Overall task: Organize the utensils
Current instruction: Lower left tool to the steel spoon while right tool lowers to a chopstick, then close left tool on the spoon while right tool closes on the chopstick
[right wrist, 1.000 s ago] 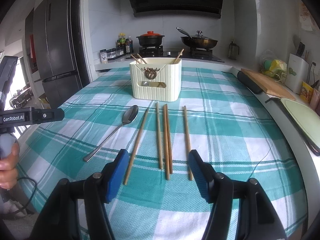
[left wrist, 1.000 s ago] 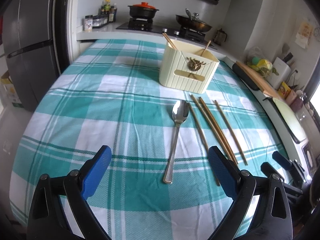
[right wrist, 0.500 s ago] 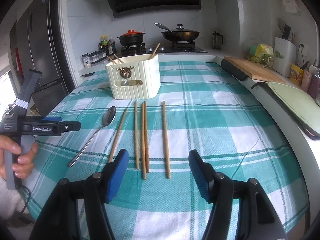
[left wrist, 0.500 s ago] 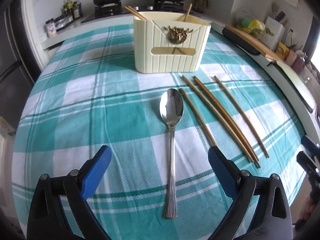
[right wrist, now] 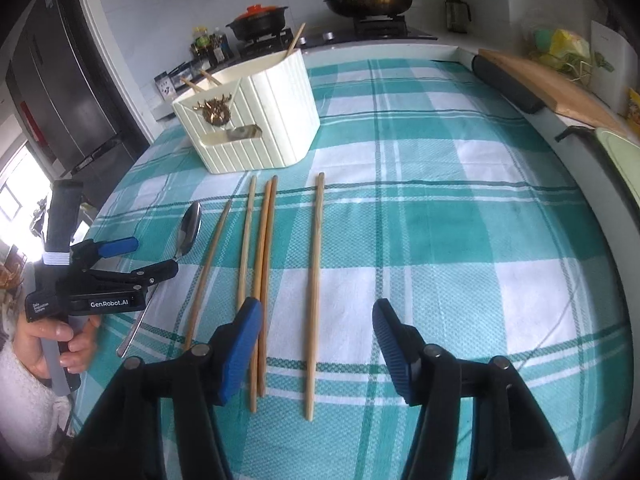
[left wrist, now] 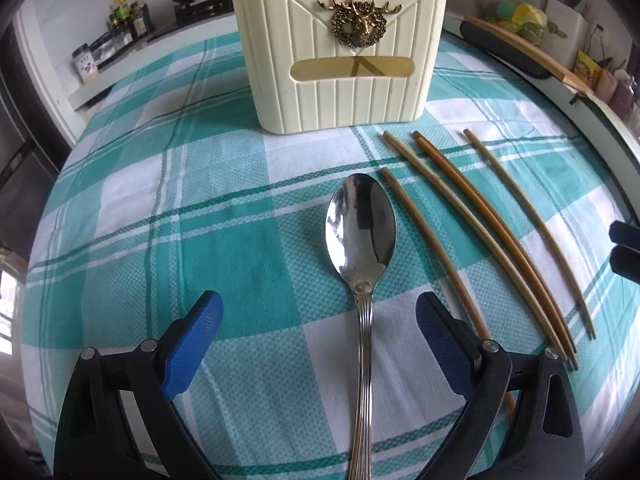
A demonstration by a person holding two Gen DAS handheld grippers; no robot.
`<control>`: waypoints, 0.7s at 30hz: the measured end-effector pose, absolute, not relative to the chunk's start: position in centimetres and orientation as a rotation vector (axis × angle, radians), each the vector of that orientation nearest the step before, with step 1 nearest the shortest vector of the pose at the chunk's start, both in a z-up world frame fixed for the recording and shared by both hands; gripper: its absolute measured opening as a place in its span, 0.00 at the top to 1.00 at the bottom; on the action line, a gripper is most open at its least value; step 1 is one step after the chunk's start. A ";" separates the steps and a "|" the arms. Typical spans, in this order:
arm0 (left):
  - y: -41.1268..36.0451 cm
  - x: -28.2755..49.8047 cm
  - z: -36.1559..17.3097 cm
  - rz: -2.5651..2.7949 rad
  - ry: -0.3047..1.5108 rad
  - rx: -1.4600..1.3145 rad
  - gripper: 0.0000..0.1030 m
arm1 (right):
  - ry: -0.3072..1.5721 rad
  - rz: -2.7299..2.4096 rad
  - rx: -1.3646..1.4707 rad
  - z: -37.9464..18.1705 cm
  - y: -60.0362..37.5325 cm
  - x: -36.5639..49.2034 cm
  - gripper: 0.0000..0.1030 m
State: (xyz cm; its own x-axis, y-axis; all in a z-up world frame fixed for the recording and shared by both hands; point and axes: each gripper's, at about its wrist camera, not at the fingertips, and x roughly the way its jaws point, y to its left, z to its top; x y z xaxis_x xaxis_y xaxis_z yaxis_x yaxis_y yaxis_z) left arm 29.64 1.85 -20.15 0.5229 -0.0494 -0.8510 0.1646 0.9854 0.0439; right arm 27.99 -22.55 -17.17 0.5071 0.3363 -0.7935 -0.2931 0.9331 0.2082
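The step in hand looks like the approach to a first pick: nothing is gripped, and both claws hang over loose utensils lying in front of the holder (left wrist: 344,60) on the checked worktop (left wrist: 140,216).

Going left to right from the holder's front: the spoon (left wrist: 362,240) lies bowl toward the holder, handle running back between the blue pads of the left claw (left wrist: 318,342). Its jaws stand wide apart, well clear of the handle on both sides, holding nothing. My guess is that this claw must drop lower and close across the handle, then lift and tip the spoon into the holder.

Right of the spoon lie five chopsticks (right wrist: 260,264), tips toward the holder; two of them touch along their length. The outermost chopstick (right wrist: 314,288) lies apart from the rest and sits between the pads of the right claw (right wrist: 316,344), whose jaws are closing but not yet pressing on it. It calls for a narrow, low pinch, since the stick lies flat on the cloth.

The touching pair lies just beside the right claw's left pad, which could nudge them. The holder already carries a few sticks (right wrist: 296,42), so room inside is a point to watch. A stove with pots (right wrist: 260,20) stands behind the holder, a cutting board (right wrist: 548,84) off to its right; neither is in the way.
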 end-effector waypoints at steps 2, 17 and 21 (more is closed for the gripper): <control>1.7 29.9 -20.3 -0.120 1.012 0.139 0.05 | 0.996 0.380 -0.003 -18.0 -21.6 29.3 0.43; 1.3 32.7 -21.4 -0.132 1.027 0.124 0.05 | 1.087 0.429 -0.241 -20.4 -18.2 33.9 0.54; 1.4 33.2 -21.4 -0.150 1.030 0.117 0.07 | 1.102 0.429 -0.236 -20.3 -17.6 36.3 0.56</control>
